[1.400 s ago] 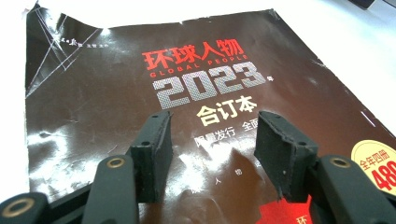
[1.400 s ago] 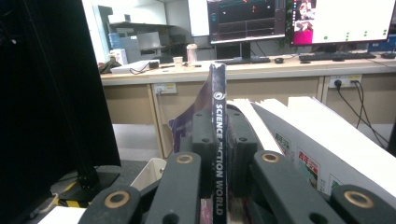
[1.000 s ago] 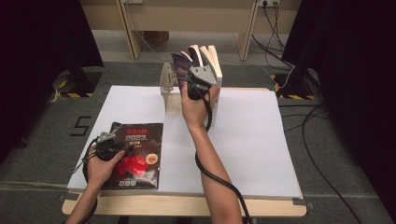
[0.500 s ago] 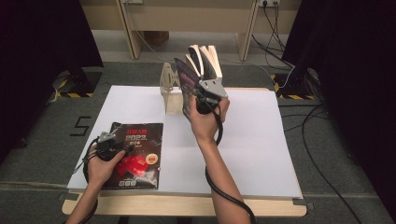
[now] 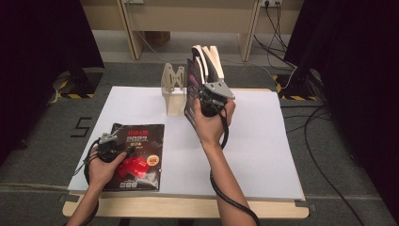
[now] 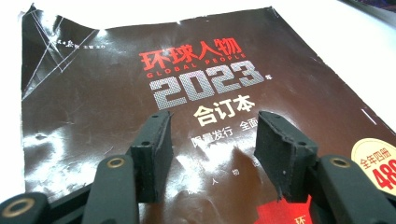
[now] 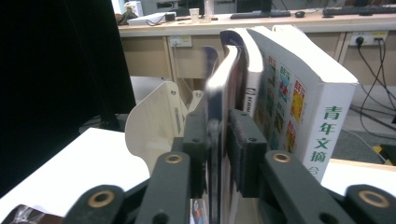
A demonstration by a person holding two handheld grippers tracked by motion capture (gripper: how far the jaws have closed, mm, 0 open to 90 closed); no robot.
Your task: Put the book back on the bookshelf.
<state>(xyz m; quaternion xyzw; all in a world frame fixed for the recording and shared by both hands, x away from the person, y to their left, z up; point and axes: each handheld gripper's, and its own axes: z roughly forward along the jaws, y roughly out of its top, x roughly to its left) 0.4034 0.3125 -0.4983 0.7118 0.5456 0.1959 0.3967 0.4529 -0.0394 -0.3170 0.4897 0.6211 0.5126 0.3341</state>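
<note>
Left hand-held gripper (image 5: 109, 143) on the magazine (image 5: 136, 155), near the tabletop's (image 5: 263, 150) front-left corner. Jaws apart, spread flat over the glossy cover, nothing clamped between; left gripper view has both pads (image 6: 156, 154) resting at mid-cover. Probably parked there, or pinning the magazine ready for the next pick.

Bookend (image 5: 173, 87) at the back edge, left of centre, propping a row of upright books (image 5: 209, 63) that lean to the right, away from it.

Right hand-held gripper (image 5: 200, 101) at the near end of that row, straddling the thin dark book (image 7: 217, 116), the leftmost volume. Jaws have just been opening: book between the pads, a slight gap at the right pad (image 7: 245, 149), so grip looks released rather than clamped. Blur on the spine prevents certainty. Thick white book (image 7: 299, 93) just beside it on the right, taking the lean.

Judgement: shelving step about done; thin book may tip once the gripper backs out.
</note>
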